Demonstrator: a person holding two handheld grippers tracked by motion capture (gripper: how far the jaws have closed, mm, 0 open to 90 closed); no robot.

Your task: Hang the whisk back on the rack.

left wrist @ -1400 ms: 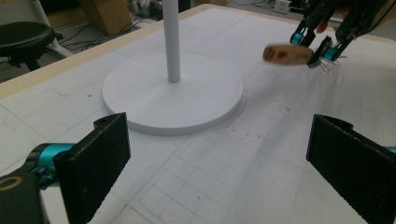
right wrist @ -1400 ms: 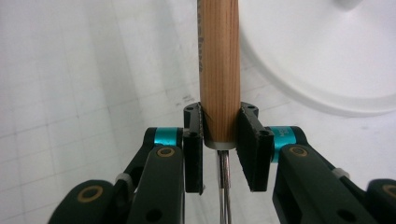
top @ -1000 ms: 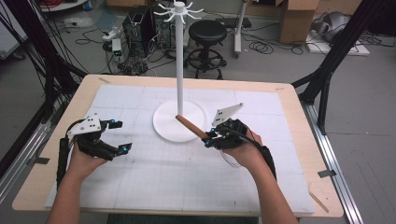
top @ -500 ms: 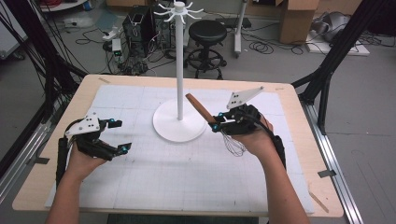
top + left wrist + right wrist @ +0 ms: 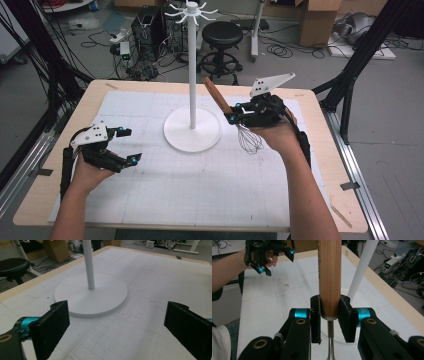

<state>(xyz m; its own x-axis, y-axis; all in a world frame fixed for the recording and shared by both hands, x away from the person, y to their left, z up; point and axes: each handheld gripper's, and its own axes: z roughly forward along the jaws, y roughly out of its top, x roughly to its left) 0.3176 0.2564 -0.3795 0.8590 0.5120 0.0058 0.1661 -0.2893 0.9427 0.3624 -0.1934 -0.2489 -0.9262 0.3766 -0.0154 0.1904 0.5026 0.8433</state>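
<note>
A: In the high view, how will the wire whisk with the round wooden handle (image 5: 235, 117) handle?

B: Light, I judge, with a stiff, dry handle that gives good purchase, while the thin wire loops look springy and easy to bend. The handle's lower end, just above the metal neck, is the place to hold it. The right gripper (image 5: 233, 114) has its fingers clamped there, just right of the tall white stand with hooks on a round base (image 5: 192, 90), lifted off the white gridded counter (image 5: 200, 190).

A: And the left gripper (image 5: 127, 146)?

B: Its fingers are spread, empty, well left of the stand.

A: The left gripper view?

B: Both black fingers (image 5: 51, 327) are wide apart, the stand's base (image 5: 100, 296) beyond them.

A: The right gripper view?

B: The fingers (image 5: 315, 315) pinch the wooden handle (image 5: 330, 275), with the stand's pole (image 5: 362, 267) behind.

A: What differs from a second ago?

B: The whisk is higher and more upright, wires hanging down; the left hand is unmoved.
</note>
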